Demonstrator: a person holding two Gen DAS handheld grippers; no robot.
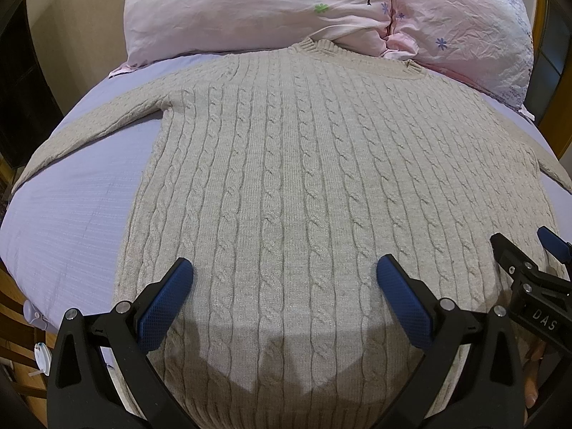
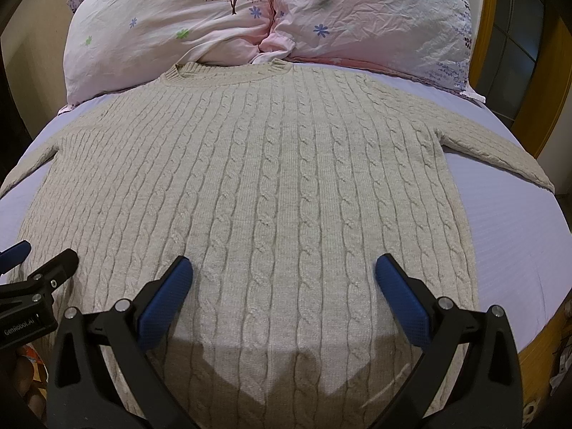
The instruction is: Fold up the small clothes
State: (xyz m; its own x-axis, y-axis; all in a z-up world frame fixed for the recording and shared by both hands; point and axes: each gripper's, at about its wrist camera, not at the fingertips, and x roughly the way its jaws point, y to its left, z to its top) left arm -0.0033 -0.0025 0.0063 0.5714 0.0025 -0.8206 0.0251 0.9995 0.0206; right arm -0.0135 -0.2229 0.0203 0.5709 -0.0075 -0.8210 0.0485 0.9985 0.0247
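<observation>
A beige cable-knit sweater (image 1: 286,164) lies flat on the bed, collar toward the pillows and both sleeves spread sideways; it also shows in the right wrist view (image 2: 271,186). My left gripper (image 1: 285,268) is open and empty, hovering above the sweater's lower left part. My right gripper (image 2: 284,268) is open and empty above the lower right part. The right gripper also shows at the right edge of the left wrist view (image 1: 525,250). The left gripper shows at the left edge of the right wrist view (image 2: 39,257). The sweater's hem is hidden below both grippers.
The bed has a lilac sheet (image 1: 71,221), also seen in the right wrist view (image 2: 507,236). Two pink flowered pillows (image 1: 257,10) (image 2: 375,18) lie behind the collar. A wooden bed frame (image 2: 536,357) and floor items sit at the edges.
</observation>
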